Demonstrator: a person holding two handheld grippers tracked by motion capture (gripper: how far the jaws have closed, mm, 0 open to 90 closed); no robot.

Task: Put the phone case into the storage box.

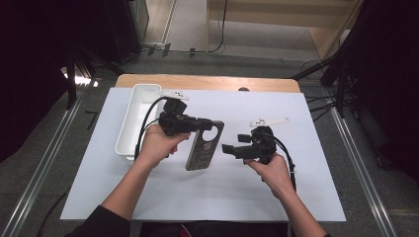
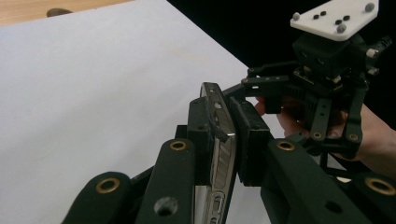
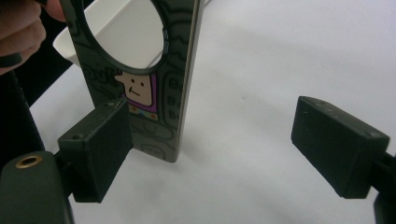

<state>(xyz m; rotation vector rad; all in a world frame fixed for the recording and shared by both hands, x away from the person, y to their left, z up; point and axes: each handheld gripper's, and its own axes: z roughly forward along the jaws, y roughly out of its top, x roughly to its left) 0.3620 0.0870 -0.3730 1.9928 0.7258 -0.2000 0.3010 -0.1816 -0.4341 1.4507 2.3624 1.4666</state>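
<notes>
Seen from the high view, the left gripper (image 1: 210, 129) sits at centre frame with its jaws clamped on the upper end of a dark phone case (image 1: 203, 146). The case's long axis runs from upper right to lower left, and its lower end rests on or hangs just over the white sheet on the table (image 1: 306, 197); which, I cannot tell. The right gripper (image 1: 228, 148) lies just right of the case, jaws pointing left at its middle, so it is the free one nearest to it. A white bin (image 1: 133, 118) stands at the left.

Next, the left gripper view shows the case (image 2: 223, 140) edge-on between the two black jaws, pinched tight, with the right gripper (image 2: 268, 100) beyond it at upper right.

Finally, in the right gripper view the jaws stand wide apart, nothing pressed between them. The case (image 3: 154, 107) rises upright at left of centre, just behind the left jaw, with the gap lying to its right. It is dark grey with doodle lines, a large round cut-out at the top and a small cartoon face on purple. A shift toward frame left would likely bring it between the jaws.
</notes>
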